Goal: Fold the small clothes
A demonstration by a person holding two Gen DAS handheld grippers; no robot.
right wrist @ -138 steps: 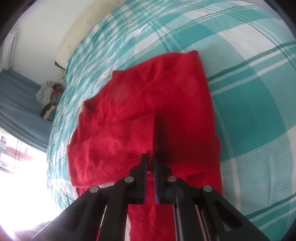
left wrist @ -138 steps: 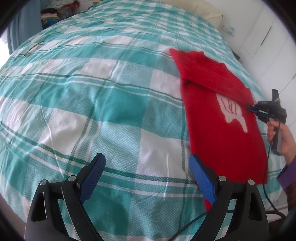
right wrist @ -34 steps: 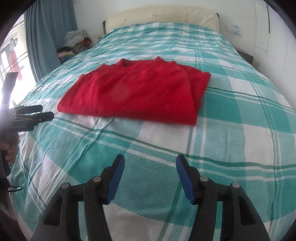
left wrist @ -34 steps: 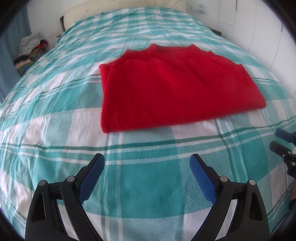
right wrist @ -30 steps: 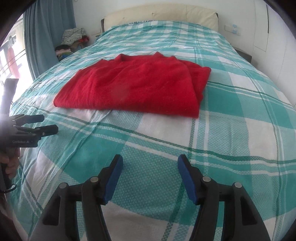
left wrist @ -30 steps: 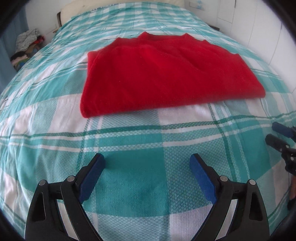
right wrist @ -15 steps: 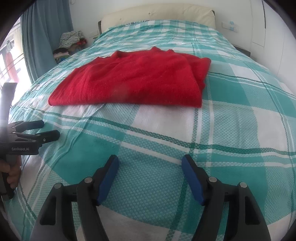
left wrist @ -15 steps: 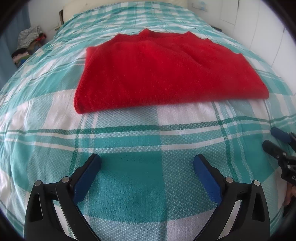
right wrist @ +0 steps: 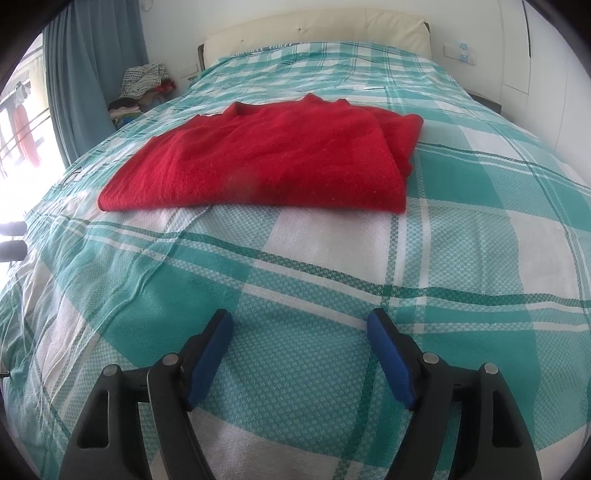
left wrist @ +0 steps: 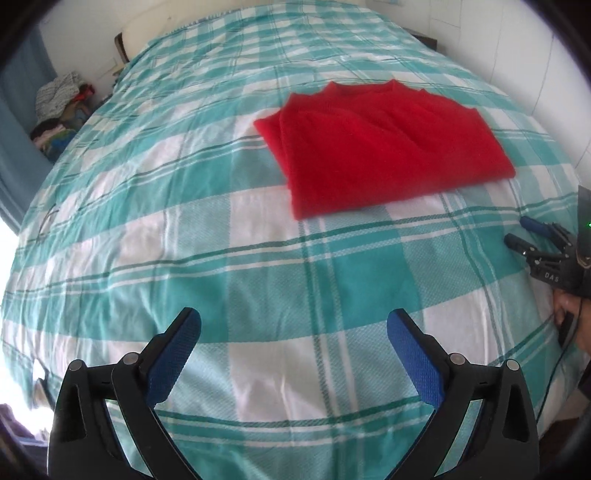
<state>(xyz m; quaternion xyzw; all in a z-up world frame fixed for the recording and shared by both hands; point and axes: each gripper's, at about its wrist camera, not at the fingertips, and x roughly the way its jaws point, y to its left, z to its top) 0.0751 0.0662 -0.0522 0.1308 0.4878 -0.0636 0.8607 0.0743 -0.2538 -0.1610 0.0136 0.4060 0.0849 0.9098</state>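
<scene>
A bedroom held one wide bed (right wrist: 461, 236) under a teal-and-white checked cover, with a cream headboard (right wrist: 314, 27) at its far end and a blue curtain (right wrist: 92, 70) to the left of the right claw's view. One heap of mixed clothes (right wrist: 142, 86) sat on the floor by the curtain, far ahead and left of that claw.

One red sweater (right wrist: 273, 162) lay folded flat on the cover, its neckline pointing away toward the headboard. It sat ahead of the right gripper (right wrist: 299, 332), well apart from the fingertips, with bare cover between. From the left gripper (left wrist: 293, 328) the same red sweater (left wrist: 384, 147) lay ahead and a little to the right, also well apart.

Two grippers were counted, each with two blue-padded fingers. The left one stood spread wide and held nothing. The right one was likewise parted wide with nothing between its pads (only checked cover showed in the gap). In the left wrist view the right gripper (left wrist: 517, 232) appeared at the right edge, low over the cover and to the right of the left claw, its fingers apart.
</scene>
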